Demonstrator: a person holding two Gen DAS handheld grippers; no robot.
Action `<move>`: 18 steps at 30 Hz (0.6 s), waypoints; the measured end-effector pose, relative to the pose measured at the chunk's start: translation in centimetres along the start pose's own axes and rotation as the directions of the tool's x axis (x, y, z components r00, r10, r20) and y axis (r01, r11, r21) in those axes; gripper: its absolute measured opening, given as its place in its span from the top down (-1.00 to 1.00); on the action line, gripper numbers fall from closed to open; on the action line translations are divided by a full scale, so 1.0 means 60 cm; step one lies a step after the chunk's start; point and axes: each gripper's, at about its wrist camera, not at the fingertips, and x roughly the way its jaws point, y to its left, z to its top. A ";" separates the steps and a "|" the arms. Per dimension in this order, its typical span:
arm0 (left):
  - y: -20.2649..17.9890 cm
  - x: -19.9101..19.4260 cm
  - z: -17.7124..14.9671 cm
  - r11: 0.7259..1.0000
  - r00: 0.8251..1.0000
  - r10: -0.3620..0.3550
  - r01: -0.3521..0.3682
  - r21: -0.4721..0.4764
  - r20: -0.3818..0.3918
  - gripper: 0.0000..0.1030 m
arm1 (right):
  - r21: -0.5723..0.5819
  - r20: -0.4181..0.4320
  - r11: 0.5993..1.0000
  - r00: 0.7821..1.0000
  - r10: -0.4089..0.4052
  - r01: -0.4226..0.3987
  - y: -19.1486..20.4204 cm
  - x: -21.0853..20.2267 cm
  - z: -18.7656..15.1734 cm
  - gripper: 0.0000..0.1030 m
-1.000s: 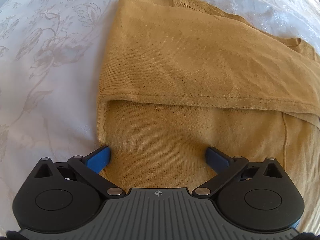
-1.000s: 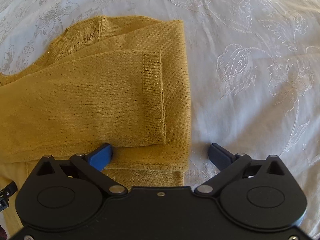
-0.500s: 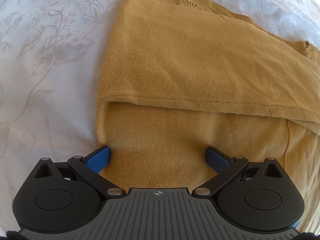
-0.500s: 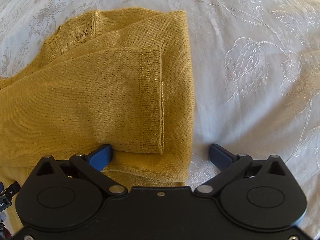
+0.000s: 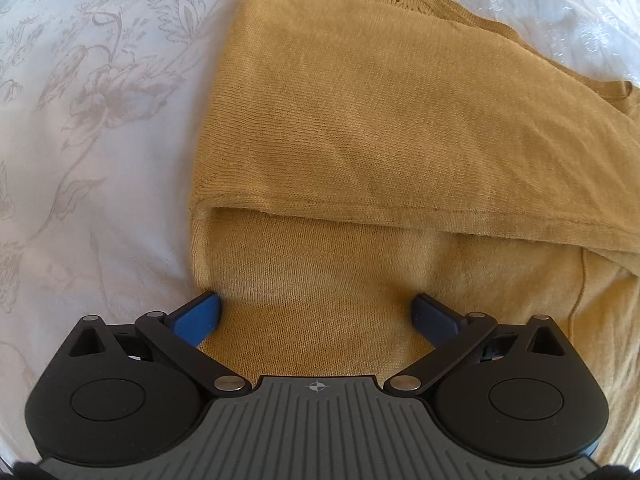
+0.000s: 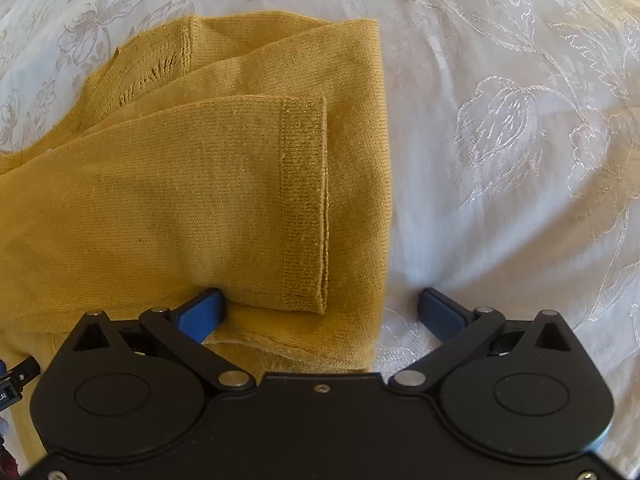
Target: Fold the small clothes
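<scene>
The mustard knit sweater [image 5: 384,128] lies flat on the white embroidered cloth [image 5: 80,140] that covers the tabletop, partly folded. In the left wrist view a sleeve is laid across the body panel, and its lower hem forms a slanted edge running from the left side of the garment toward the right. Below that edge the body panel is exposed.

The left gripper [image 5: 316,314] is spread wide. Its blue fingers [image 5: 196,316] grasp nothing; the left finger sits at the sweater's left side edge, and the right finger rests over the body panel. Fabric fills the gap between them.

In the right wrist view the sweater [image 6: 200,200] shows a second sleeve folded inward, with its ribbed cuff [image 6: 306,204] lying just inside the garment's right edge. The neckline [image 6: 156,68], with a loose open-knit section, lies at the far end.

The right gripper [image 6: 320,312] is also released and wide apart. Its left finger [image 6: 202,314] sits at the lower edge of the folded sleeve; its right finger is over bare cloth [image 6: 520,160], beside the sweater's right edge. The lower corner of the cuff lies between the fingers.
</scene>
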 end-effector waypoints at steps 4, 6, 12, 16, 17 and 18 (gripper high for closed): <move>-0.007 0.001 0.006 1.000 1.000 0.003 -0.003 0.001 -0.008 -1.00 | 0.000 0.010 1.000 1.000 0.001 -0.001 0.001 0.007 -0.009 -1.00; -0.010 0.002 0.010 1.000 1.000 0.006 -0.006 -0.001 -0.008 -1.00 | 0.000 0.016 1.000 1.000 0.000 0.000 0.001 0.013 -0.011 -1.00; -0.019 0.004 0.008 1.000 1.000 0.018 -0.018 0.000 -0.011 -1.00 | -0.003 0.051 1.000 0.999 0.001 -0.001 0.002 0.011 -0.040 -1.00; -0.021 -0.001 0.009 1.000 1.000 0.014 -0.014 0.008 -0.019 -1.00 | -0.014 0.103 1.000 0.995 0.014 -0.012 -0.002 0.010 -0.063 -1.00; -0.019 -0.003 0.008 1.000 1.000 0.011 -0.011 0.015 -0.015 -1.00 | -0.017 0.119 1.000 0.993 0.019 -0.017 0.000 0.004 -0.072 -1.00; -0.017 -0.007 0.006 1.000 1.000 0.007 -0.007 0.022 -0.005 -1.00 | -0.022 0.133 1.000 0.991 0.025 -0.022 -0.001 0.003 -0.077 -1.00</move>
